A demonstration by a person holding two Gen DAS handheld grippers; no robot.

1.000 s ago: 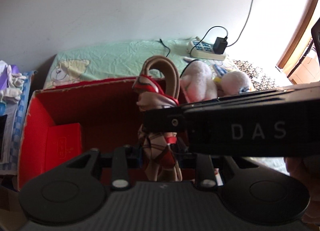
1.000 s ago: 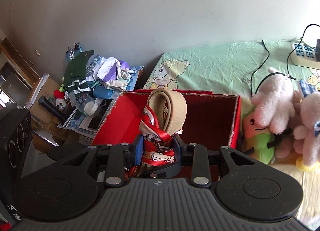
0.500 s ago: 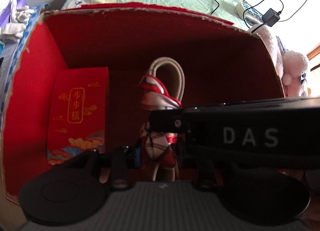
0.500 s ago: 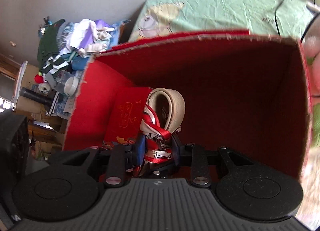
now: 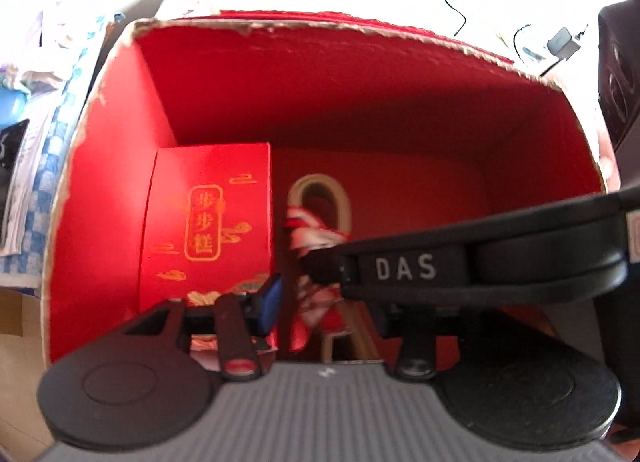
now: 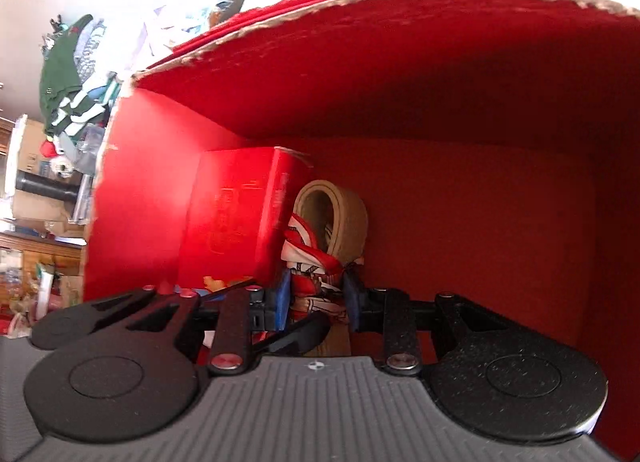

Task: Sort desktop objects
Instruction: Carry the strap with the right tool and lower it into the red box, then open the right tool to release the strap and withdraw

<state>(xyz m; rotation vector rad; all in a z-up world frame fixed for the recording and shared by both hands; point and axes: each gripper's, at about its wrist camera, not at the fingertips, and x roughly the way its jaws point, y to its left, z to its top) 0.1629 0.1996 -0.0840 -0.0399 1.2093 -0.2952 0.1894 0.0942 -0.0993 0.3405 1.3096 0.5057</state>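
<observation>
Your right gripper (image 6: 316, 302) pinches the belt-and-scarf bundle (image 6: 320, 258) low in the red box (image 6: 440, 74); it looks soft, light, slippery, so grip the knot; left gripper (image 5: 320, 302): can't tell

Cardboard, cloth and matt plastic.
Big red box (image 5: 120, 166): rough torn cardboard rim. Small red carton (image 5: 208, 218): glossy, gold print. Scarf (image 6: 312, 262): shiny cloth. Gripper bodies: matt ribbed plastic.

Both fisheye views bend strongly at the edges. Background above the red box (image 5: 360, 110) is overexposed white. Box interior is shadowed, saturated red. Slight motion blur throughout.
</observation>
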